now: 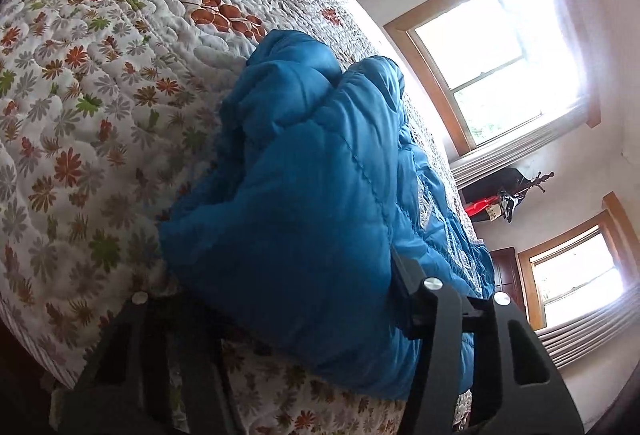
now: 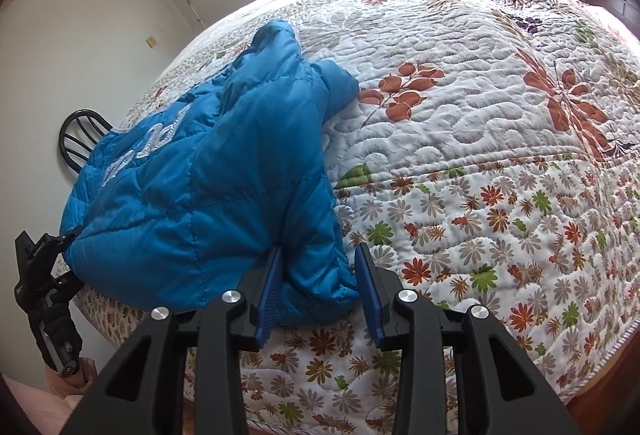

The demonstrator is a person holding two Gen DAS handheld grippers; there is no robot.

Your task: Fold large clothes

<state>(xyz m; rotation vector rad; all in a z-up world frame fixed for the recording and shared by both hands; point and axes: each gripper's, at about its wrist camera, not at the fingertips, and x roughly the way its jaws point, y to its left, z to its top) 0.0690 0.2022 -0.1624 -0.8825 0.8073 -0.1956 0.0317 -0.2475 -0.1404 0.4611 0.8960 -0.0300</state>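
Observation:
A blue quilted puffer jacket [image 2: 208, 195] lies bunched near the edge of a bed, with silver lettering on it. My right gripper [image 2: 320, 255] is open, its blue-padded fingers [image 2: 366, 271] standing either side of the jacket's lower corner. In the left wrist view the jacket [image 1: 304, 203] fills the middle. My left gripper [image 1: 276, 315] has the fabric bulging between its black fingers [image 1: 404, 279]; the left finger tip is hidden under the jacket. The left gripper also shows in the right wrist view [image 2: 48, 247] at the jacket's far left edge.
The bed is covered by a white floral quilt [image 2: 480, 155]. A black metal chair back [image 2: 80, 135] stands at the bed's left side. Windows [image 1: 500, 67] and hanging clothes [image 1: 504, 199] are beyond the bed.

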